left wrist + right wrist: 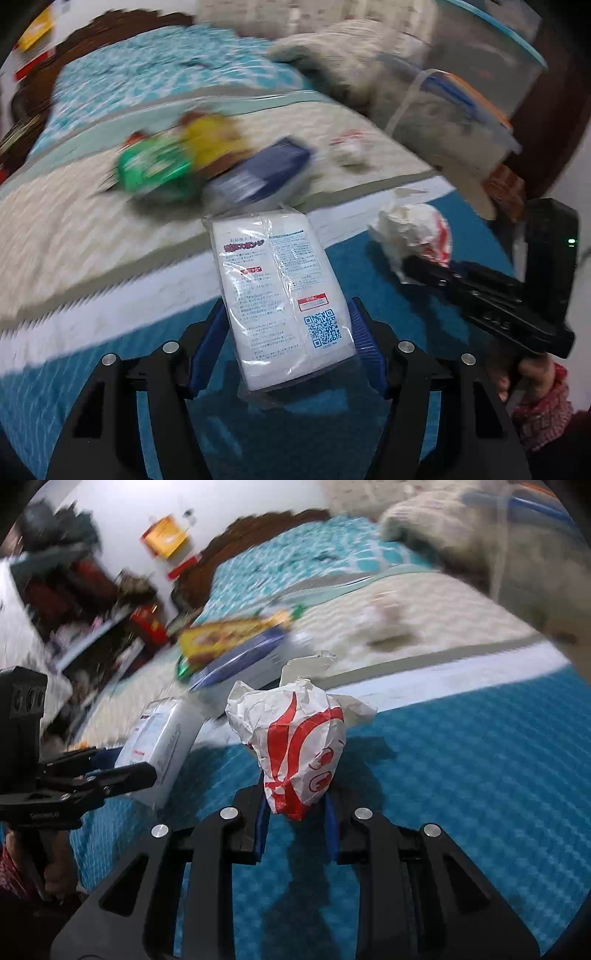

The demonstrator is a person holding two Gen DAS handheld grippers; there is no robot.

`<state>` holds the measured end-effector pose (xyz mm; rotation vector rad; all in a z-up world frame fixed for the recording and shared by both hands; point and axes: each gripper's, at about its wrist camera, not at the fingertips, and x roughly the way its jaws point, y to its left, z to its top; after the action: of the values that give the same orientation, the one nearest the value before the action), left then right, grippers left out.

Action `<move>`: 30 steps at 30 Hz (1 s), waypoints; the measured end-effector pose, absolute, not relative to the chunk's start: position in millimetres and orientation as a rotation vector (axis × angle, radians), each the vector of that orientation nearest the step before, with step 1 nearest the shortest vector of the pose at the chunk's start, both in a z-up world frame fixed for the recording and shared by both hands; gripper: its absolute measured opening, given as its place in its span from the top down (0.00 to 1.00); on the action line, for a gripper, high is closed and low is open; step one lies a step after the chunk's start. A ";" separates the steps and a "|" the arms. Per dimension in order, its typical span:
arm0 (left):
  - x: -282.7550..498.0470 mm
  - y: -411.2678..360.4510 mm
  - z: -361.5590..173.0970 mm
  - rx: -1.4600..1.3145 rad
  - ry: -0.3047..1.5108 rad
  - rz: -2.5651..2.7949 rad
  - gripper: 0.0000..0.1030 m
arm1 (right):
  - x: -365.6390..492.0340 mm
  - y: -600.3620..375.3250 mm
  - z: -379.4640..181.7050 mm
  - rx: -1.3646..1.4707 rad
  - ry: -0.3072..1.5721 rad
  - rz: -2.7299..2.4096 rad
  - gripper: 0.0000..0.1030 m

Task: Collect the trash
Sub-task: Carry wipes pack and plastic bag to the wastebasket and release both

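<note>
My left gripper (286,347) is shut on a white plastic-wrapped pack (280,291) with printed text and a QR code, held above the blue bedcover. It also shows in the right wrist view (159,738). My right gripper (295,823) is shut on a crumpled white and red paper wrapper (299,746), which also shows in the left wrist view (413,236). More trash lies on the bed: a green packet (155,170), a yellow packet (210,140), a dark blue box (258,173) and a small white scrap (347,149).
A clear plastic bag (465,122) with blue and orange edge hangs at the right. A beige blanket (55,229) and a pale pillow (340,55) lie on the bed. A cluttered shelf (74,602) stands to the left.
</note>
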<state>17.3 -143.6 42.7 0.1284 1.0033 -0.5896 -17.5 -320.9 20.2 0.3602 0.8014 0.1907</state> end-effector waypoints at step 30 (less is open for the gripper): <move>114.4 -537.0 37.3 0.226 1.083 -1.043 0.16 | -53.3 -625.4 43.2 0.562 0.575 -0.403 0.26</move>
<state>114.4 -537.0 37.3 0.2260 1.0833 -1.0428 -53.3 -625.4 43.2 0.5624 0.5749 -0.4026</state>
